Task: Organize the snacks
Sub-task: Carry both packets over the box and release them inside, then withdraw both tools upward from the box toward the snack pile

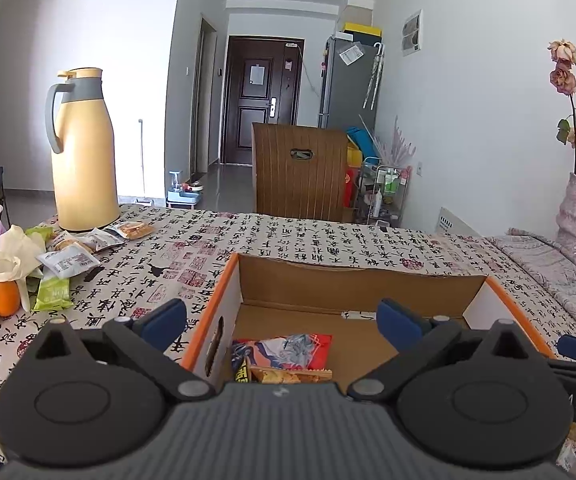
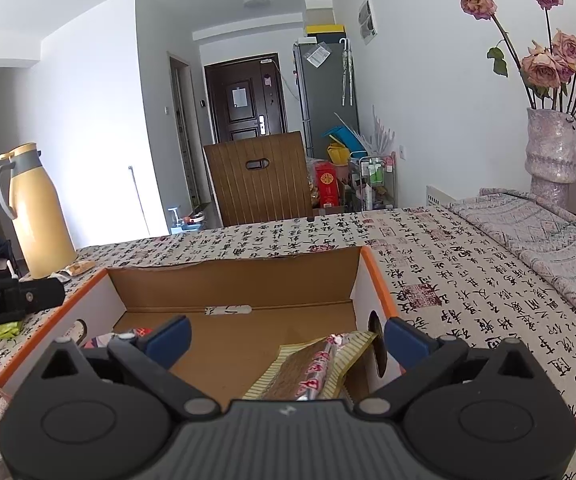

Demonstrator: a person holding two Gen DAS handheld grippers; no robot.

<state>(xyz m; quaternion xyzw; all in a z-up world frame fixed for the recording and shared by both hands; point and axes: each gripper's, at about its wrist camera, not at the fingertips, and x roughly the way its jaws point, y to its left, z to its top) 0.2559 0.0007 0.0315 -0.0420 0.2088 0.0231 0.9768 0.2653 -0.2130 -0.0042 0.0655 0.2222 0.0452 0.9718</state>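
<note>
Hovering over the orange-edged cardboard box on the table, the left tongs stand wide open with nothing between them, and a red and blue snack packet lies on the box floor just below their gap. The right tongs also gape empty above the same box, a striped yellow snack packet lying below them against the right wall. More snack packets lie well off to the left of the left tongs, near a yellow thermos jug and two oranges.

Orange-rimmed brown cardboard box, calligraphy-print tablecloth, yellow grey-handled thermos
</note>
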